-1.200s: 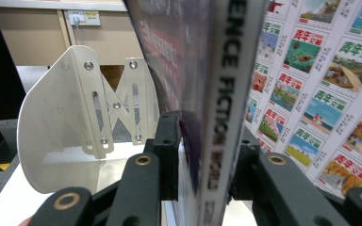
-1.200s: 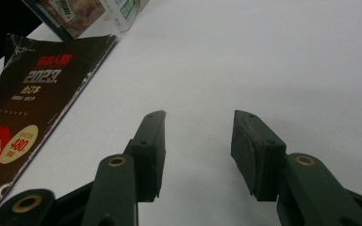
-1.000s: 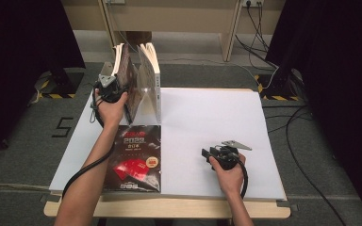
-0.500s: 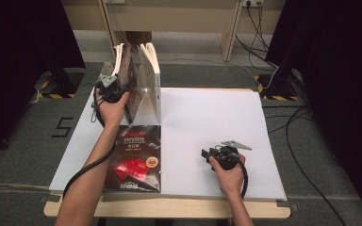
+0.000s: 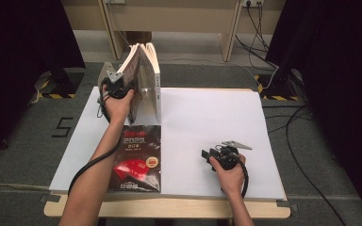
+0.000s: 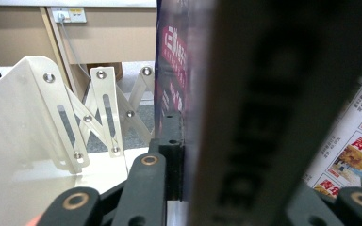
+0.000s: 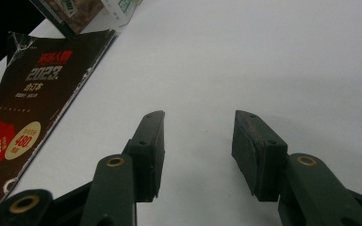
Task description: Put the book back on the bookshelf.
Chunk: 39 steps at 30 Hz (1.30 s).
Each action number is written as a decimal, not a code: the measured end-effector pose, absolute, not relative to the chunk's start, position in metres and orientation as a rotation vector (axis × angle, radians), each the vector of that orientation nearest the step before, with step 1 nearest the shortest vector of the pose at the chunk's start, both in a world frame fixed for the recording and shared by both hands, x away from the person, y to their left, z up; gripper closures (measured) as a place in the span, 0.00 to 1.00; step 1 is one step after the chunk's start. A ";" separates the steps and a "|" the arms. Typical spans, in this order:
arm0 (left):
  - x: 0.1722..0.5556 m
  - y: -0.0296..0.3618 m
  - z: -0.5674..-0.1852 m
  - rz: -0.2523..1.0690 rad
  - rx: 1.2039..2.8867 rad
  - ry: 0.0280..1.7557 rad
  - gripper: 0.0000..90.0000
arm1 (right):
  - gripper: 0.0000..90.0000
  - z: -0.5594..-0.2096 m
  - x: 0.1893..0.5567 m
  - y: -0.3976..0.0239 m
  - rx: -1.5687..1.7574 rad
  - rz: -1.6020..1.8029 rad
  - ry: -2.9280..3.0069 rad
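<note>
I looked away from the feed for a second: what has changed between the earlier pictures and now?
The left gripper has just been closing its jaws on the upright book in the white stand; the book sits between them. The hand itself barely shifted. The right gripper rests open on the table, and the dark 2023 book lies flat, both as before.

A glossy paper cover is seen on the flat book; matt white is noted for the table; smooth white-painted metal for the book stand.
</note>
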<state>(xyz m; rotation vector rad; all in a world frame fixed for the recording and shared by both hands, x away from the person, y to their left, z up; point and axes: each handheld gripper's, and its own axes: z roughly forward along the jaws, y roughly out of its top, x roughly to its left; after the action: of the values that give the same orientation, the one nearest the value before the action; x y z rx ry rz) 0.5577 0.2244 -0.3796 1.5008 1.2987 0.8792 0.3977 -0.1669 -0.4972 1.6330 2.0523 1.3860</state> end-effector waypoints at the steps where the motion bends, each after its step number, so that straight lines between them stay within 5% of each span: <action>1: 0.558 0.225 -0.380 0.880 1.499 1.293 0.83 | 0.61 -0.497 0.398 -0.167 1.631 1.387 2.050; 18: 0.571 0.211 -0.364 1.066 1.393 1.173 0.84 | 0.61 -0.496 0.399 -0.175 1.658 1.395 2.023; 26: 0.575 0.217 -0.381 1.013 1.362 1.160 0.83 | 0.61 -0.496 0.399 -0.174 1.658 1.400 2.025; 34: 0.562 0.220 -0.369 0.953 1.435 1.100 0.58 | 0.61 -0.496 0.398 -0.169 1.646 1.397 2.044; 39: 0.554 0.219 -0.362 0.950 1.473 1.083 0.55 | 0.61 -0.496 0.398 -0.168 1.638 1.396 2.047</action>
<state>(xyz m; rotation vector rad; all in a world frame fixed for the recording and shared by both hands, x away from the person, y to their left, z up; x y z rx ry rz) 0.5543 0.2191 -0.3621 1.4726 1.0831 0.9498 0.3977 -0.1680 -0.4958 1.6376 2.0474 1.3963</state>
